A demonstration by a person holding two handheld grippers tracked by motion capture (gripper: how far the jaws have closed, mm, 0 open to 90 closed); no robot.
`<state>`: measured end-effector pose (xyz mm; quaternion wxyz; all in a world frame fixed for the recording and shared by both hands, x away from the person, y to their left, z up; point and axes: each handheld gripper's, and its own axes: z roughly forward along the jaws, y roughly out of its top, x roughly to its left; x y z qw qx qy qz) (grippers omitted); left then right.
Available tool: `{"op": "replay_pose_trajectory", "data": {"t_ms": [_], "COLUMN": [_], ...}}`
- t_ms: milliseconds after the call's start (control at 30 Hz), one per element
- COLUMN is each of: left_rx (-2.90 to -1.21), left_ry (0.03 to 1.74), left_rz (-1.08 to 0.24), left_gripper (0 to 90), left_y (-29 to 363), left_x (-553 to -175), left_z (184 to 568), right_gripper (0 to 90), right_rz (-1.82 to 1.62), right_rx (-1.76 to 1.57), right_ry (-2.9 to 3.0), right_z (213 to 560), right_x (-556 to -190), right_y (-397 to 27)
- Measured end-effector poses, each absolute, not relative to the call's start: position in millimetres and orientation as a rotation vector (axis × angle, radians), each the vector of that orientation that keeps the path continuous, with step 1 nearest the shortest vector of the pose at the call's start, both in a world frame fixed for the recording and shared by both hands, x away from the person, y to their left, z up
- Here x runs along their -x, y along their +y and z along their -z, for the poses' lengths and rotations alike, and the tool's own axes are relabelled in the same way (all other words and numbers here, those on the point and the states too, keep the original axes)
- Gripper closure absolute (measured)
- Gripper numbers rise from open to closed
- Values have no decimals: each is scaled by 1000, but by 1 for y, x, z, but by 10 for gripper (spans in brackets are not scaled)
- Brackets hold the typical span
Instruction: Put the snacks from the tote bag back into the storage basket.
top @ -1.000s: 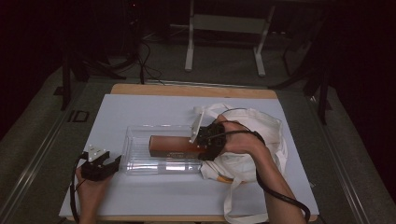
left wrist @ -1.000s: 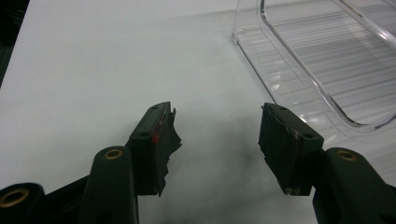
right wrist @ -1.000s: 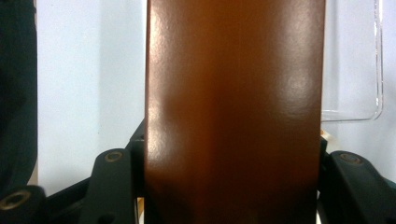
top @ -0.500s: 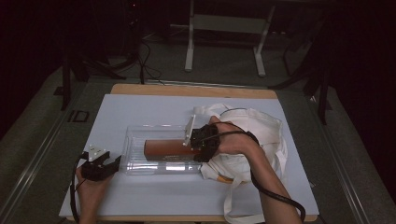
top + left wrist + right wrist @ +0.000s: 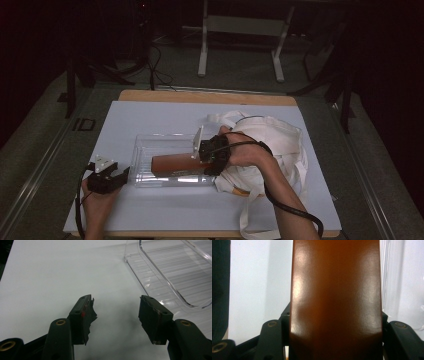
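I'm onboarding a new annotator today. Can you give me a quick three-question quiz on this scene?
1. True or false: the left gripper is open with nothing between its jaws.
2. What does the right gripper hold? A) white cloth bag B) brown cylinder C) cable
3. The brown cylinder lies over the clear plastic ____.

Key: 1 true; 2 B; 3 tray. The white cloth bag lies right of the tray.

Cylinder (image 5: 176,164) apparently inside bin (image 5: 150,145), bag (image 5: 280,137) right of it.
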<state>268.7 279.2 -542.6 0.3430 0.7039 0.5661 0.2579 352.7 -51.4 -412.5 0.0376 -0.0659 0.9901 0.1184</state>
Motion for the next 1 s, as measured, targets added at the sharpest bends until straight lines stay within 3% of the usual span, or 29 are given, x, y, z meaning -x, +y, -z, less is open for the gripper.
{"op": "replay_pose_trajectory", "data": {"t_ms": [700,1000], "left_rx": [-1831,-1830], "left_ry": [1471,1472], "left_rz": [-672,-673], "left_gripper": [443,442], "left_y": [279,279], "left_x": [-269,-269], "left_z": [543,543], "right_gripper": [379,303], "right_rz": [-391,-405], "right_rx": [184,165], "right_ry": [3087,3108], "right_z": [419,424], "right_x": [-355,-355], "right_y": [-36,-35]}}
